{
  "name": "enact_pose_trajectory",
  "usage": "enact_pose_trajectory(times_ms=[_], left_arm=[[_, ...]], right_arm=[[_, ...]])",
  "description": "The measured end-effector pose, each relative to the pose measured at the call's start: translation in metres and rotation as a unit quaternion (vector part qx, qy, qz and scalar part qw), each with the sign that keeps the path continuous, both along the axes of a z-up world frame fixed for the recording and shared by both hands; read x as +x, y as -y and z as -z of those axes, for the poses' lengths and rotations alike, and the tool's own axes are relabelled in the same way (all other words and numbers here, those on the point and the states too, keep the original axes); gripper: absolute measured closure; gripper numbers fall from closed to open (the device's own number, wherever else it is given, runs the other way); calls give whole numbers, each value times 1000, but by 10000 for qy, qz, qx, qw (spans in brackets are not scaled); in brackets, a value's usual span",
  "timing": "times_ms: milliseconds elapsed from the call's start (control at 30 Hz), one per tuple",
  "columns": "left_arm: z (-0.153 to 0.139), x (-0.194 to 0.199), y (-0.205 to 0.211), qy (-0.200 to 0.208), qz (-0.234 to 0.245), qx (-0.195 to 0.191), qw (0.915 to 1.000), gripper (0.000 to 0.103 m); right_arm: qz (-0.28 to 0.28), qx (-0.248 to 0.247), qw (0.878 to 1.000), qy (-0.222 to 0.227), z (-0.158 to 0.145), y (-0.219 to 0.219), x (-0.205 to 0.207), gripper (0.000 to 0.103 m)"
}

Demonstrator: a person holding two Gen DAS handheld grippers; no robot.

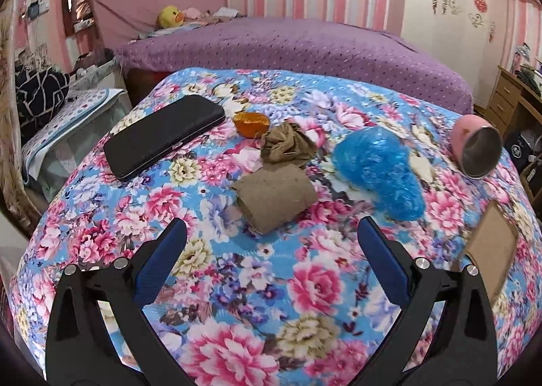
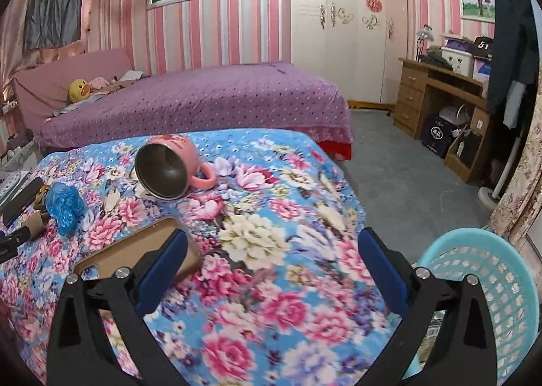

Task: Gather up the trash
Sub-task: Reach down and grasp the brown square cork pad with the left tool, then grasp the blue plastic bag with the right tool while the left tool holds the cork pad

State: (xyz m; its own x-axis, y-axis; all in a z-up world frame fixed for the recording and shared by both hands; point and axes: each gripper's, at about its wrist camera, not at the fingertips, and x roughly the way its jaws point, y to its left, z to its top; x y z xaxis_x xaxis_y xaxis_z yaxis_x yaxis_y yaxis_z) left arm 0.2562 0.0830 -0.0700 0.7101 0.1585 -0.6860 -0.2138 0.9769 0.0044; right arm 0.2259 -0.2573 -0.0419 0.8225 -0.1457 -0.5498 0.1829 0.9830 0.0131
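While both claws hang spread and empty over the floral desk (image 1: 237, 284), left claw (image 1: 271, 243) faces the trash: cardboard tube (image 1: 276, 198) just ahead, brown wad (image 1: 288, 145) behind it touching, orange peel (image 1: 251, 123) past that, blue bag (image 1: 379, 171) to the right. Black case (image 1: 166, 135) far left, tipped pink mug (image 1: 476, 145) far right. Right claw (image 2: 271, 247): brown card (image 2: 135, 250) by its left finger, teal basket (image 2: 491, 301) off the desk's right edge, mug beyond.
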Motion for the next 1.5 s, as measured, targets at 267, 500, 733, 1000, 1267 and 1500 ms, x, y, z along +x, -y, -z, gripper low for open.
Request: enact_pose_trajectory(times_ms=[267,500,733,1000,1267,1500], left_arm=[[10,32,-6,-244,-356,-196,9989,8],[22,51,-7,-638,-228,-310,9972,36],[13,39,-20,-643,322,-227,9972,42],[-15,22,-61,-167,457,-23,9988,42],[-25,16,-98,17,79,-41,10000,42],[-34,7,-113,123,-123,172,9997,42]], right_arm=[[-179,-129,9995,-205,9,-18,18,5],[-217,-178,9992,-295,14,-25,25,5],[-390,-307,9983,-317,13,-45,26,5],[-767,-320,9957,-405,12,-104,36,5],[-1709,-83,9844,-401,7,-185,60,5],[-2175,-357,9729,-696,20,-240,87,24]])
